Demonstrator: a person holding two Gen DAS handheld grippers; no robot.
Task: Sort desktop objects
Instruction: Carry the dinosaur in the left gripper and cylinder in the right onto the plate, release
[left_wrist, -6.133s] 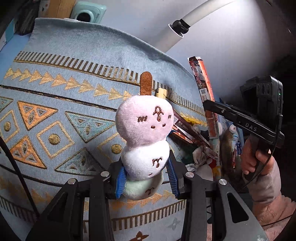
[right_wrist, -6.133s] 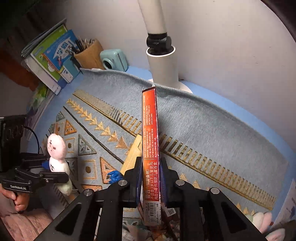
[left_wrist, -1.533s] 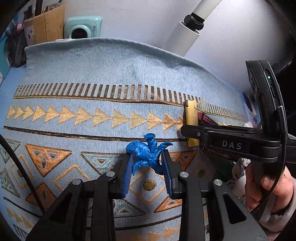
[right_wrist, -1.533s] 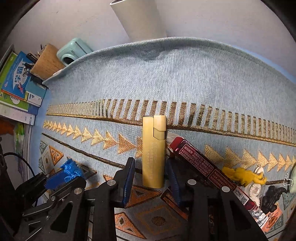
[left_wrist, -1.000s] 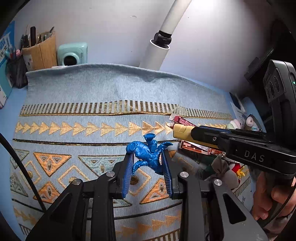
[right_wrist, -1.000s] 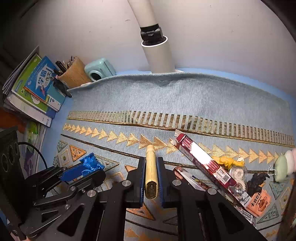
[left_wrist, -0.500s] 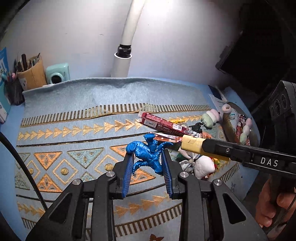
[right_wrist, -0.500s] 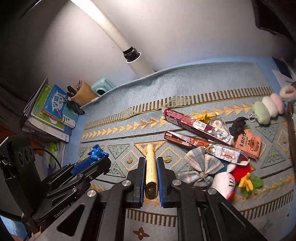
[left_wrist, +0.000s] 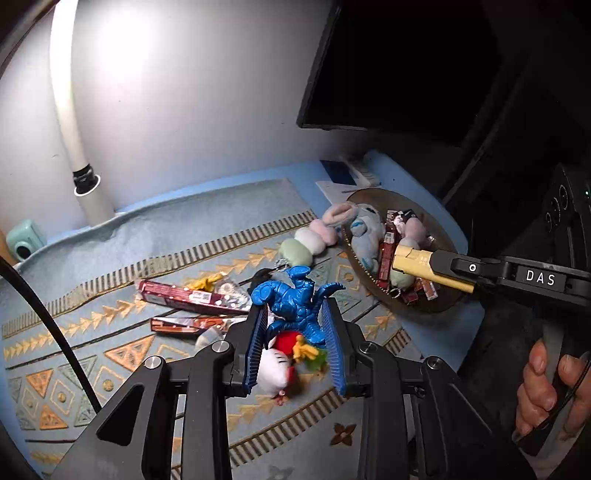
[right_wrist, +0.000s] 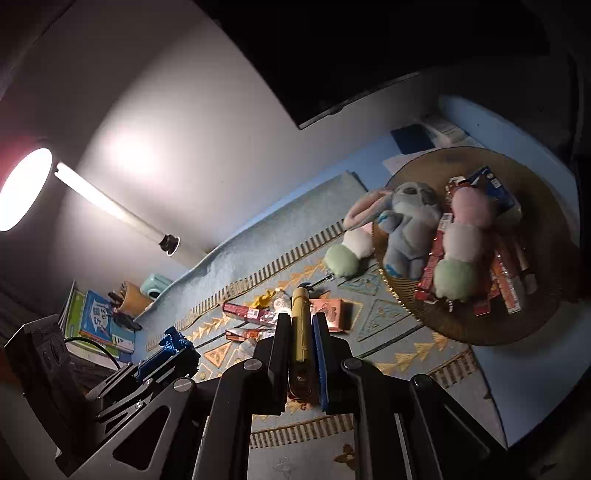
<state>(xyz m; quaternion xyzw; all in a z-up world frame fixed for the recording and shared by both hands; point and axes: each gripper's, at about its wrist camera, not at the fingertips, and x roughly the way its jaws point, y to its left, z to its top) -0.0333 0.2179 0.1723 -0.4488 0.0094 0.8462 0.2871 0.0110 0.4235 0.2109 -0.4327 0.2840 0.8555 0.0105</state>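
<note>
My left gripper is shut on a blue toy figure, held up above the patterned mat. My right gripper is shut on a slim gold box that points forward between its pads. In the left wrist view the right gripper comes in from the right, and the gold box hangs over the round brown basket. The basket holds a blue plush, a pink, white and green plush skewer and red snack boxes. The left gripper with the blue toy shows at lower left.
On the mat lie red snack boxes, a white and red plush and a second plush skewer. A lamp pole, a mint camera, books and a pen holder stand at the back left. A dark monitor looms behind the basket.
Both grippers have swung right across the mat and risen, still holding the blue toy and the gold box. The basket has come into view, and the gold box now hangs over it.
</note>
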